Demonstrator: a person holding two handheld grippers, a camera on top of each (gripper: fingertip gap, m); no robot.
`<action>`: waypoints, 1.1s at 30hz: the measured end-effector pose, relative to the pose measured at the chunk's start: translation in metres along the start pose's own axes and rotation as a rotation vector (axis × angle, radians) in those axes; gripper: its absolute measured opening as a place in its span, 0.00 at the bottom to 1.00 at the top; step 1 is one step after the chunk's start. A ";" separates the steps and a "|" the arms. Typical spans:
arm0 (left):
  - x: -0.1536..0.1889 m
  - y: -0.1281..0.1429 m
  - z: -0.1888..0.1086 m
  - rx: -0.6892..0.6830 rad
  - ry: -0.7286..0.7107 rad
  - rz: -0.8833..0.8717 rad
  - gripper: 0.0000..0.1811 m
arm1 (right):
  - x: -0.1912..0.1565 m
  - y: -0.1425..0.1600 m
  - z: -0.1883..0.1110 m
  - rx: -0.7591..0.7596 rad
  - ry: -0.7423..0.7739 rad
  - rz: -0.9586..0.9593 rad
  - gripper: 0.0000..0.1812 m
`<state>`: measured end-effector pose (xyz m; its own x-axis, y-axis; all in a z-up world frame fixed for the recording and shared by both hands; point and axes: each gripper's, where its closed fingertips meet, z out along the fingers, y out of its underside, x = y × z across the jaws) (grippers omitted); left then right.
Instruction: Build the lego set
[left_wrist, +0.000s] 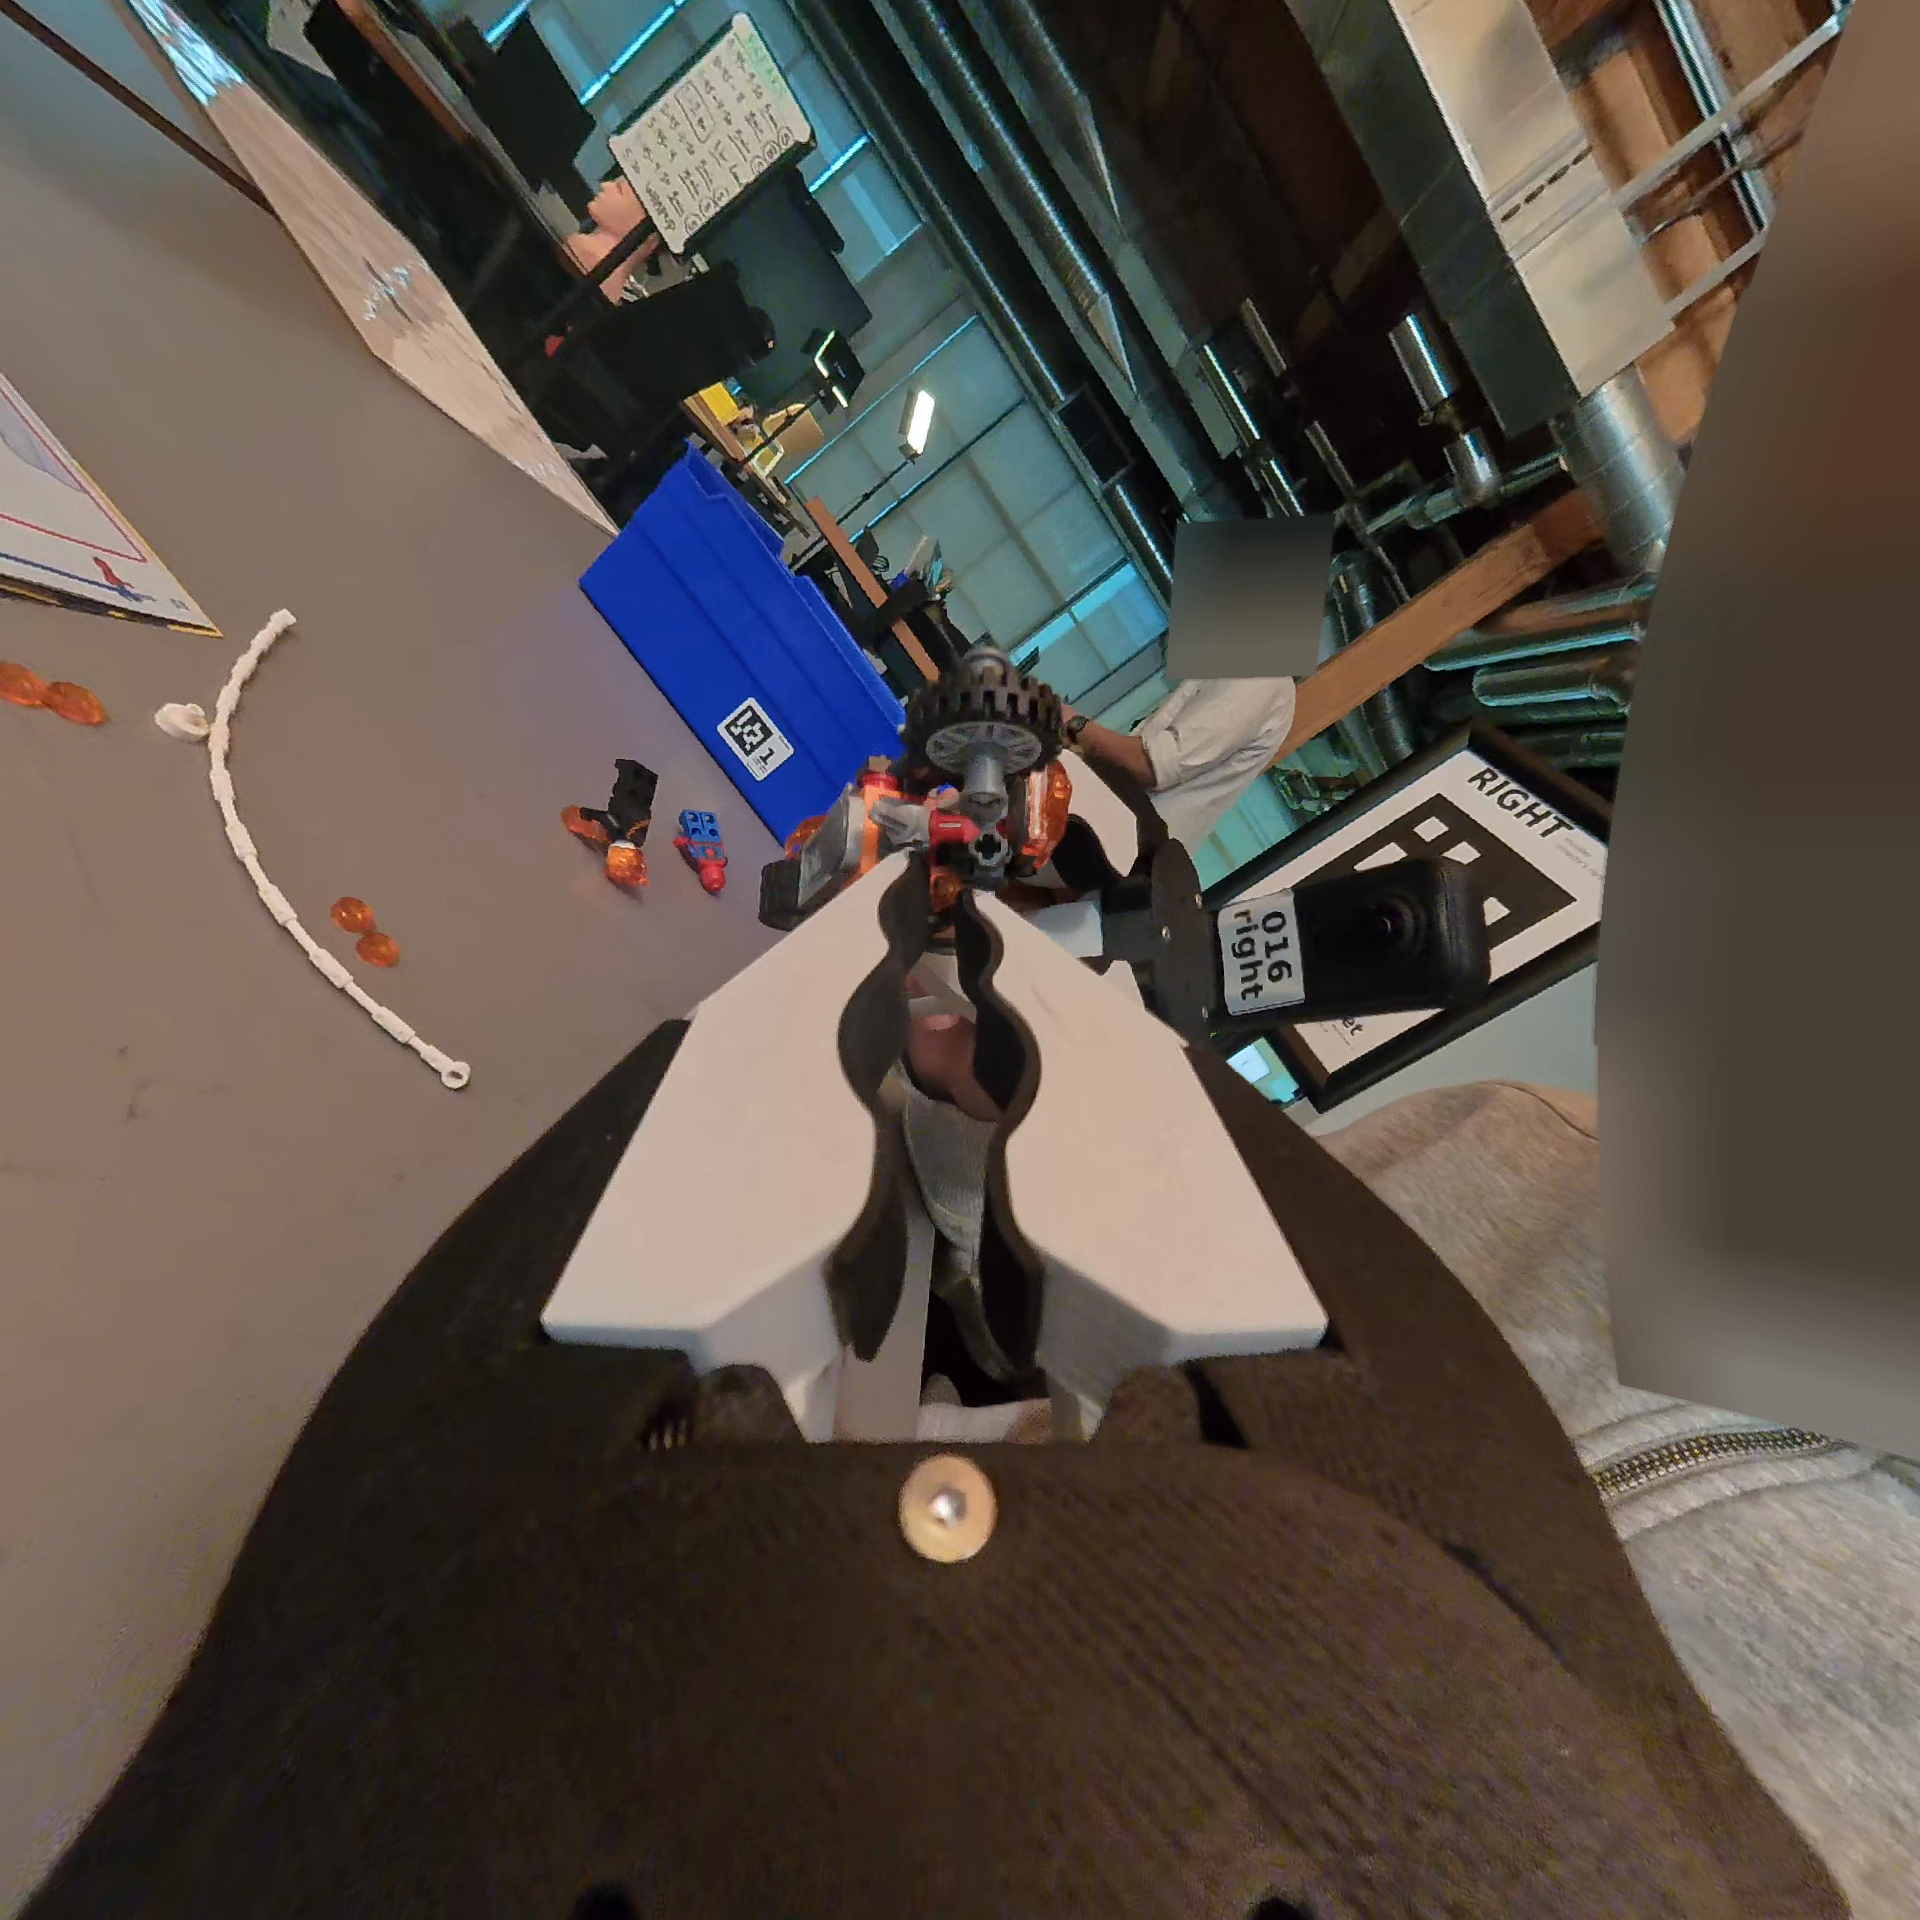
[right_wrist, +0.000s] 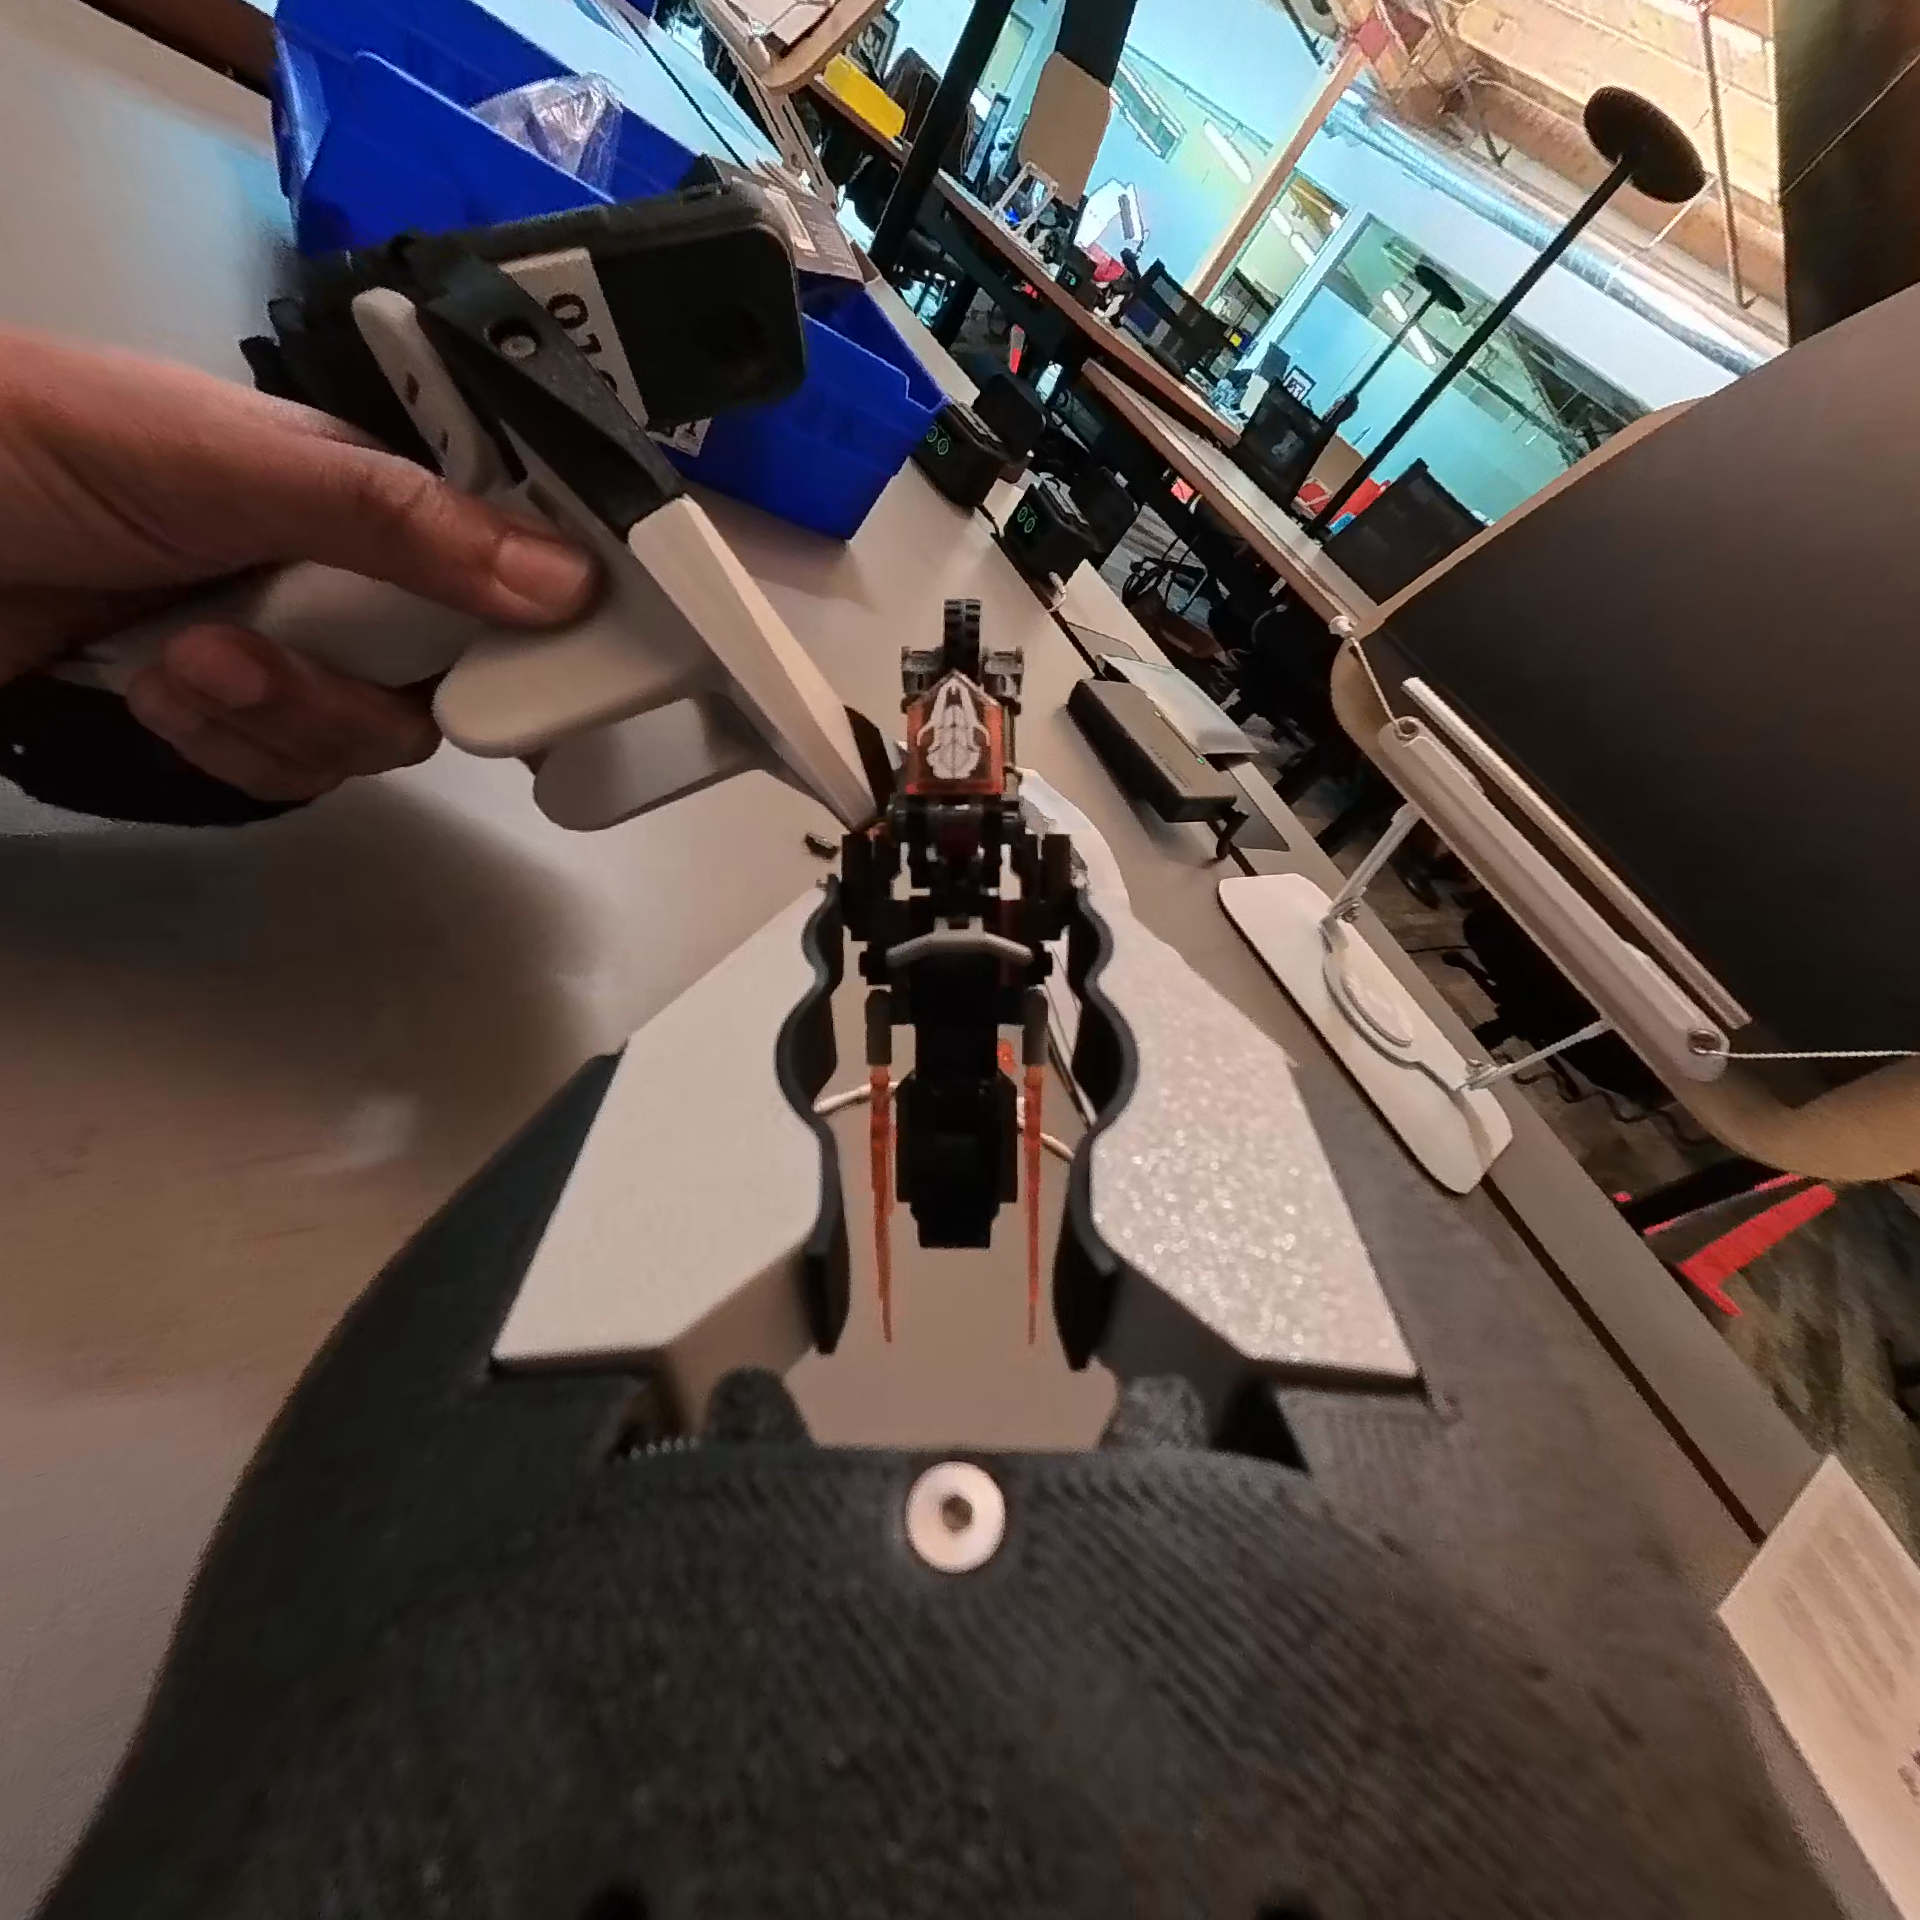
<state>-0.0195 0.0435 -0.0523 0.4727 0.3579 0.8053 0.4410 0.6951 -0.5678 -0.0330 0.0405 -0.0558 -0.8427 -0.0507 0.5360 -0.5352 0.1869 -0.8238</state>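
A black and orange lego model (right_wrist: 954, 790) with a black gear (left_wrist: 982, 717) on top is held up above the grey table (left_wrist: 312, 1039). My right gripper (right_wrist: 956, 909) is shut on the model's black body, with two orange flame strips hanging back between its fingers. My left gripper (left_wrist: 935, 873) is nearly closed, its tips pinched on a small red and grey part (left_wrist: 951, 831) at the model's side. In the right wrist view the left gripper (right_wrist: 857, 795) comes in from the left, held by a hand (right_wrist: 260, 540). The right gripper's camera (left_wrist: 1361, 940) shows behind the model.
On the table lie a white chain (left_wrist: 260, 862), orange clear studs (left_wrist: 364, 930), a small black and orange assembly (left_wrist: 618, 821), a blue and red piece (left_wrist: 701, 836) and a booklet (left_wrist: 62, 520). A blue bin (left_wrist: 727, 644) stands behind. A monitor (right_wrist: 1662, 675) stands at the right. The tips of both grippers are at nearly the same place. My right tips are roughly 35 centimetres from the monitor (right_wrist: 1662, 675).
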 end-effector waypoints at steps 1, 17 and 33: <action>0.000 0.000 0.000 -0.005 -0.003 0.003 0.01 | 0.000 0.000 0.000 0.003 -0.002 0.005 0.23; 0.000 0.003 0.000 -0.048 -0.030 0.028 0.02 | 0.000 -0.001 -0.002 0.019 0.010 0.007 0.23; -0.001 0.005 -0.001 -0.061 0.016 -0.072 0.03 | -0.002 0.001 -0.001 0.015 0.005 -0.003 0.23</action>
<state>-0.0172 0.0462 -0.0567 0.4498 0.2978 0.8420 0.5199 0.6793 -0.5180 -0.0319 0.0422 -0.0571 -0.8409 -0.0466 0.5391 -0.5384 0.1719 -0.8249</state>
